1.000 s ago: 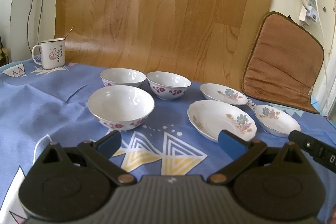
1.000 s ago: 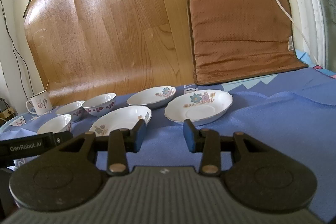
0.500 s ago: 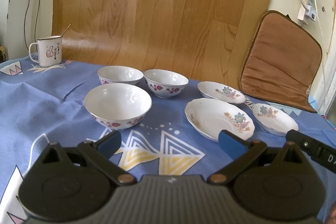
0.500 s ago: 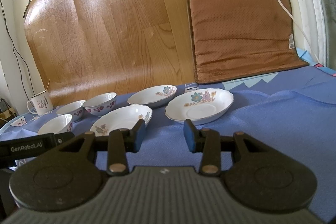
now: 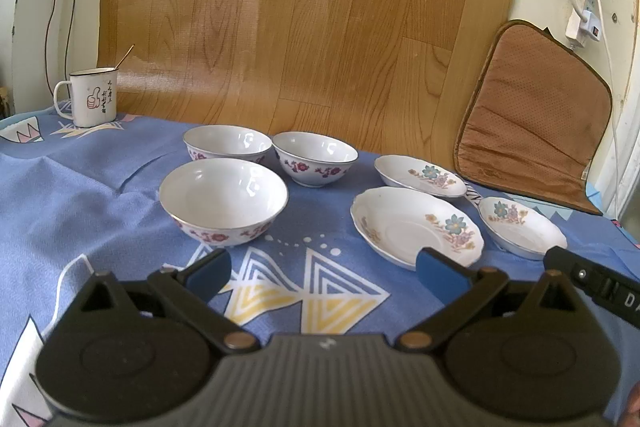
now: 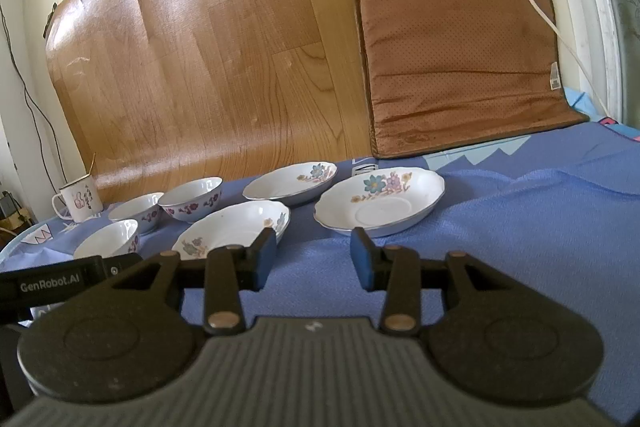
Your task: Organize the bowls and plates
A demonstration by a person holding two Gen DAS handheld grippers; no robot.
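Left gripper: jaws spread wide, nothing between the blue pads; it hovers over the blue patterned tablecloth, short of the near bowl.
Right gripper: jaws part-way open, a clear gap between the pads, nothing held; it hangs above the cloth just short of the scalloped plate, pads not touching it.
Landmark: near bowl, white with red flowers on its side, upright on the cloth straight beyond the left gripper's left finger.
Back-left bowl: directly behind the near bowl, close to it; whether the rims touch I cannot tell.
Back-right bowl: behind and to the right of the near bowl, just beside the back-left bowl.
Large plate: right of the near bowl with bare cloth between, flower print on its right side; the left gripper's right pad overlaps its near rim in the view.
Far plate: right of the near bowl and further back, behind the large plate.
Scalloped plate: furthest right of the near bowl, beyond the large plate, lying alone.
Mug: well behind and left of the near bowl, at the cloth's far edge, a thin stick standing in it.
Brown cushion: far right of the near bowl, leaning on the wall.
Wood-grain sheet: on the wall behind the bowls.
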